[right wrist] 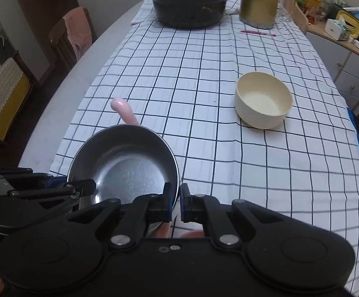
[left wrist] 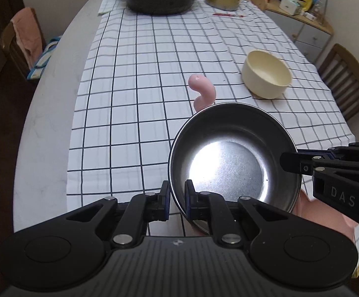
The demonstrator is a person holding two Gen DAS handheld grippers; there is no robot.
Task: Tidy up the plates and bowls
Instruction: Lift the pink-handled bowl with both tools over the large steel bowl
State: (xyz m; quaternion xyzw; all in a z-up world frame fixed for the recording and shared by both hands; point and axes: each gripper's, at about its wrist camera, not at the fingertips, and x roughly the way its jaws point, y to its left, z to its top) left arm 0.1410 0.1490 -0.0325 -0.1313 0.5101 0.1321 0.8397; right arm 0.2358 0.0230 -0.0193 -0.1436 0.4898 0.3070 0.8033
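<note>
Left gripper [left wrist: 177,201]: clamped on the near rim of the steel bowl [left wrist: 231,158], one finger inside, one outside
Right gripper [right wrist: 175,204]: pinching the same bowl's rim at its right side, wall between the fingers
Steel bowl: held between both grippers, seemingly lifted above the checked tablecloth [left wrist: 135,79] at its near edge
Pink object [left wrist: 203,92]: curved, poking up just behind the bowl; partly hidden, hard to identify
Cream bowl [right wrist: 263,100]: upright on the cloth, well apart, to the right
Far end: lidded black pot [right wrist: 189,6] beside a gold jug [right wrist: 258,2]
</note>
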